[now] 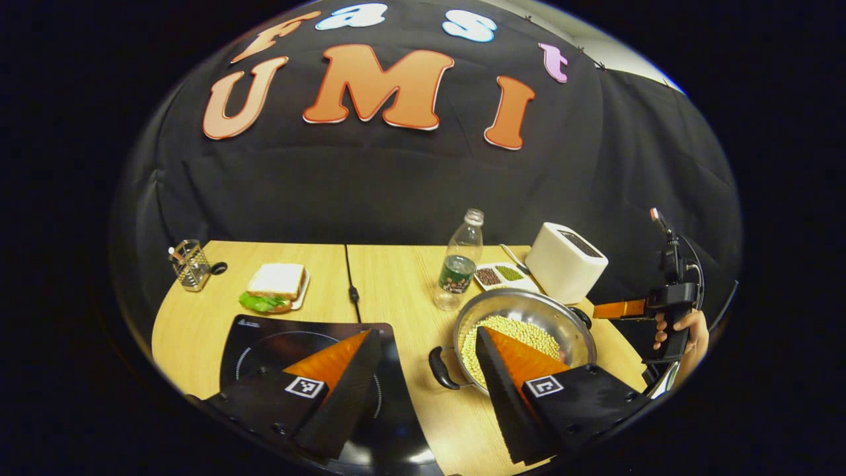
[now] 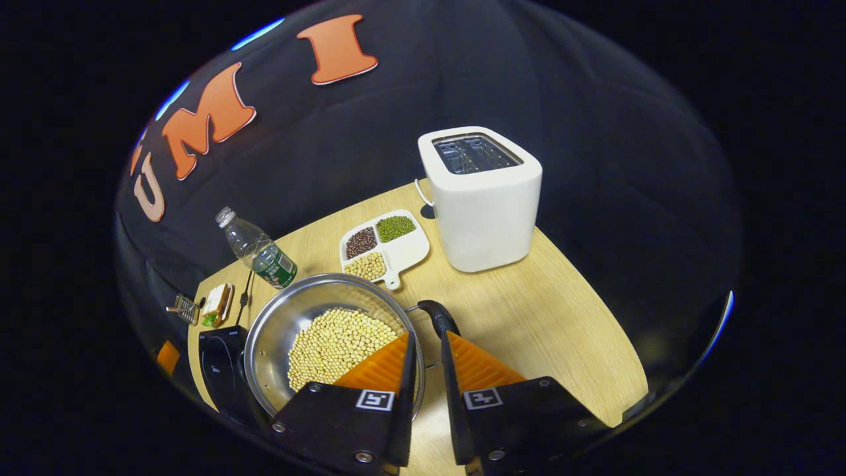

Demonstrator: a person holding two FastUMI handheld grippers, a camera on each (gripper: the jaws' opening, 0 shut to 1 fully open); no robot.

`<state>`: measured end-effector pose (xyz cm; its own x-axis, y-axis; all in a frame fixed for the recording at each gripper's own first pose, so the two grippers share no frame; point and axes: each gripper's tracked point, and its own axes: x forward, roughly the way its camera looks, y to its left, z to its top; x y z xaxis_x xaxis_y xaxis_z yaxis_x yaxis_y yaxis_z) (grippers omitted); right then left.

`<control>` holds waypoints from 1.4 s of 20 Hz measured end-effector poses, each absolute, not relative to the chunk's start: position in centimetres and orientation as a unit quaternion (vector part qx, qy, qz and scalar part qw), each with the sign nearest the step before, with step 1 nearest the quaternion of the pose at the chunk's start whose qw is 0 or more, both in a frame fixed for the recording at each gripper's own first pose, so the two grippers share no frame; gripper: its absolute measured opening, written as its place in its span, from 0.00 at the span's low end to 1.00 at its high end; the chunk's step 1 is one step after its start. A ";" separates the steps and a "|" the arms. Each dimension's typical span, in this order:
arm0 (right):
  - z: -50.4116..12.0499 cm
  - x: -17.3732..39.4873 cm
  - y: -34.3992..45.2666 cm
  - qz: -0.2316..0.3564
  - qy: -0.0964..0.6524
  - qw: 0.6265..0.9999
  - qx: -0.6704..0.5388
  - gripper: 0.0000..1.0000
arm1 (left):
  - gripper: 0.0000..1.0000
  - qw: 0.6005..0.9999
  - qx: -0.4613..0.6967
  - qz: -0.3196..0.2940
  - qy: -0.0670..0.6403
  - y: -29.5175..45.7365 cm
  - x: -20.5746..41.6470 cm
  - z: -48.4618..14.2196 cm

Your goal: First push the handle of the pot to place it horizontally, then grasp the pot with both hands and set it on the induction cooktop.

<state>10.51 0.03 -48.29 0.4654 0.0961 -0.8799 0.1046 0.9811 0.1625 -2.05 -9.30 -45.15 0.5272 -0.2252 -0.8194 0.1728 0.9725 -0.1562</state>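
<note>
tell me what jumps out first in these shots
A steel pot heaped with pale beans sits mid-table, beside the black induction cooktop. Behind it stand a white toaster and a divided dish of grains. The right claw hangs narrowly parted by the pot's handle.

My wooden table carries the black induction cooktop at its near edge, with the steel pot of beans just beside it. Farther back I see a sandwich plate, a wire holder and a plastic bottle. A divided dish of grains and a white toaster stand behind the pot.
</note>
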 end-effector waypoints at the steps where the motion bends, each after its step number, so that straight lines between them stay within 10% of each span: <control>1: -48.3 10.5 -0.2 0.000 0.512 0.855 0.086 0.33 | 0.95 0.869 -0.025 -0.116 0.480 -10.1 -2.5 -46.0; 11: -49.5 10.3 -0.1 0.041 0.476 0.878 0.003 0.83 | 0.94 0.854 0.011 -0.097 0.511 -13.9 -4.7 -52.9; 28: -54.5 9.8 -0.2 0.062 0.490 0.869 -0.041 0.85 | 0.93 0.848 0.048 -0.028 0.526 -13.2 -5.1 -59.0</control>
